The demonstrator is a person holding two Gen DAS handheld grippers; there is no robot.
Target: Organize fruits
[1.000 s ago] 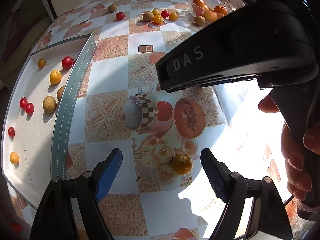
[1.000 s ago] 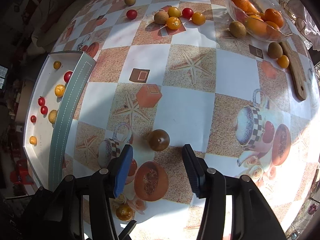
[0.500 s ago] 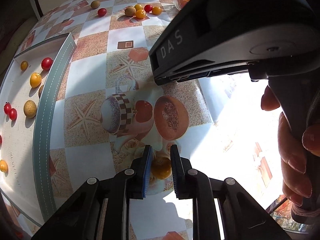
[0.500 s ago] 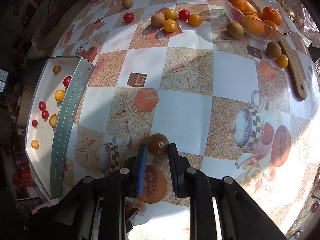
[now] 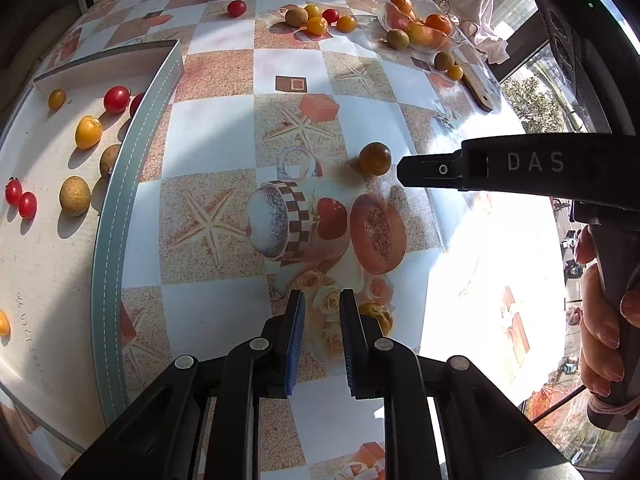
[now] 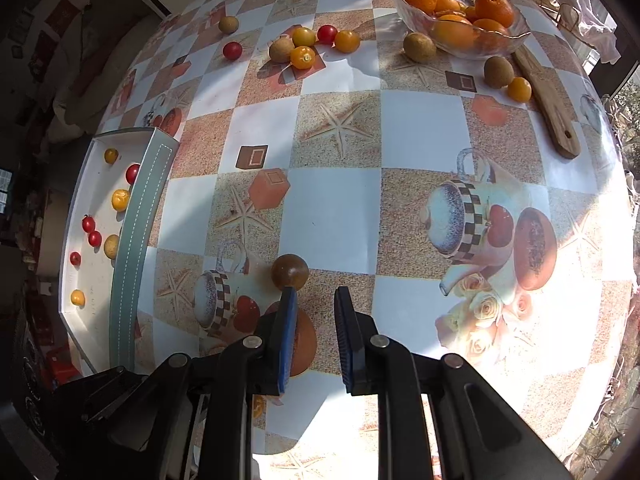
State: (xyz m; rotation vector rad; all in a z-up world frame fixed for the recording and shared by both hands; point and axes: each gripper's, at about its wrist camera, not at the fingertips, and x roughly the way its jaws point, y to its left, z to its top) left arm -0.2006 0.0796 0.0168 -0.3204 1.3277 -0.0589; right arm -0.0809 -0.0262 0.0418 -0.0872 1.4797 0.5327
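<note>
My left gripper (image 5: 322, 304) is nearly shut with nothing between its pads; a yellow-orange tomato (image 5: 378, 314) lies just outside its right finger on the tablecloth. My right gripper (image 6: 314, 300) is also narrowly shut and empty; a dark brown tomato (image 6: 289, 272) sits on the cloth touching the tip of its left finger, and also shows in the left wrist view (image 5: 375, 158). A white tray with a grey-green rim (image 5: 120, 184) at the left holds several red and yellow tomatoes and round tan fruits (image 5: 75, 195); the right wrist view also has this tray (image 6: 138, 216).
Loose fruits (image 6: 304, 46) lie in a cluster at the far side. A glass bowl of oranges (image 6: 460, 20) stands far right, with kiwis (image 6: 498, 72) and a wooden board (image 6: 548, 96) beside it. The right gripper's body (image 5: 520, 168) crosses the left view.
Both grippers closed from wide open. The yellow-orange tomato has slipped out from between the left pads to the right. The brown tomato now lies at the right gripper's left fingertip.
</note>
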